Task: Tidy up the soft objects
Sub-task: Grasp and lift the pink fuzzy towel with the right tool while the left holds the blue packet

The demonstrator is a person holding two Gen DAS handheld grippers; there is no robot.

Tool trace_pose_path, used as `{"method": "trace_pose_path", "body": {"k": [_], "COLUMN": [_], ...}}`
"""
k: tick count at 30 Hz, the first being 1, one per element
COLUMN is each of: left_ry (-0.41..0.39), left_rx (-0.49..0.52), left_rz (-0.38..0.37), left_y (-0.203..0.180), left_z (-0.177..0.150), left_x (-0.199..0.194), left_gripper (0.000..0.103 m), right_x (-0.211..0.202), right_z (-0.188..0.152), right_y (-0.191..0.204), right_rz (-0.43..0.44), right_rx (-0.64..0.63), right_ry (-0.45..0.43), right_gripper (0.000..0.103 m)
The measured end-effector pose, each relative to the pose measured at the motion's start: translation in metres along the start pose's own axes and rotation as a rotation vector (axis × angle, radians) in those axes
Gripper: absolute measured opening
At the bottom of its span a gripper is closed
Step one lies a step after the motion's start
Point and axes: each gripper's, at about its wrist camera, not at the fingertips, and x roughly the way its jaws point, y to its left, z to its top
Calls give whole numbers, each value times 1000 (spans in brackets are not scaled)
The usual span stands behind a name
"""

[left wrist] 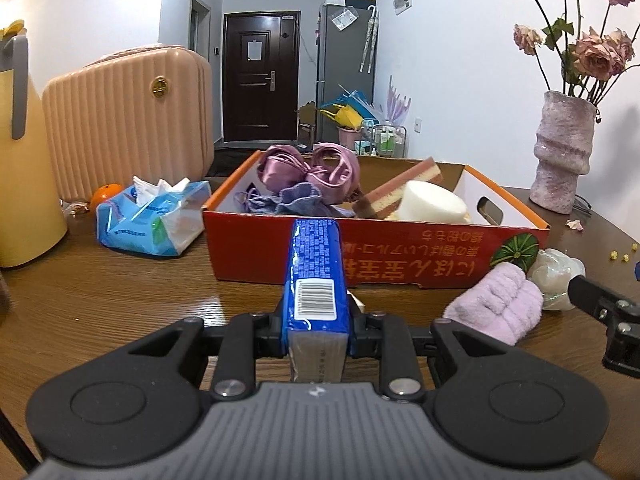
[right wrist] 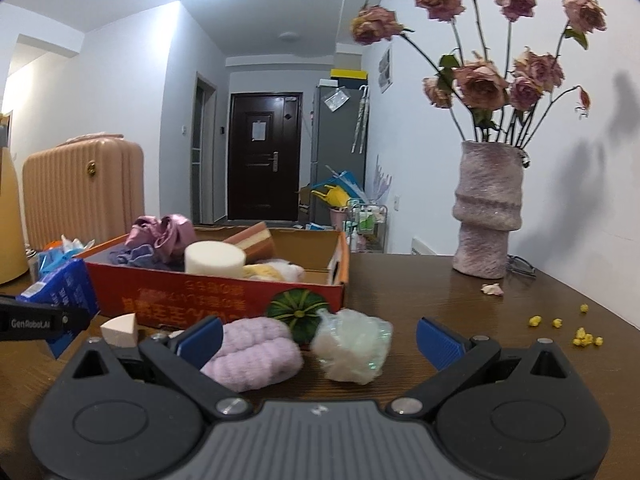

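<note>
My left gripper (left wrist: 316,320) is shut on a blue tissue packet (left wrist: 316,264) that sticks out ahead, its far end reaching the near wall of the red cardboard box (left wrist: 400,256). The box holds purple satin cloth (left wrist: 308,168), a lavender cloth (left wrist: 296,200), a layered sponge (left wrist: 404,188) and a white round sponge (left wrist: 432,202). My right gripper (right wrist: 320,342) stands open; a rolled lilac towel (right wrist: 256,360) and a white mesh pouf (right wrist: 352,344) lie on the table between its blue pads (right wrist: 200,340). A beige wedge sponge (right wrist: 120,330) lies by the box.
On the wooden table (left wrist: 140,292) stand an opened soft tissue pack (left wrist: 156,216), an orange (left wrist: 105,194), a pink suitcase (left wrist: 128,120), a yellow jug (left wrist: 20,160) and a vase of dried roses (right wrist: 486,208). Yellow crumbs (right wrist: 584,336) lie at the right.
</note>
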Motion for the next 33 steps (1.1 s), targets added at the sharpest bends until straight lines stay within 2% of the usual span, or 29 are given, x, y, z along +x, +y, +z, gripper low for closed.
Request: {"method": "trace_pose_path", "body": {"k": [13,19,33], "left_ry": [-16,-15,-2], "left_rx": [0,0,-7], "left_rz": [23,35,56], "left_y": [26,33,45], "left_z": [2,2,3], "left_x": [-2,0,7], "left_gripper": [25,25,25], "right_x": [23,41,84], "right_z": [1,1,1], "right_y": [38,49,55], "right_rz": [39,57,107], "right_rx": [-39,-48,18], "right_ry": [79,154,318], "right_gripper": [103,103,103]}}
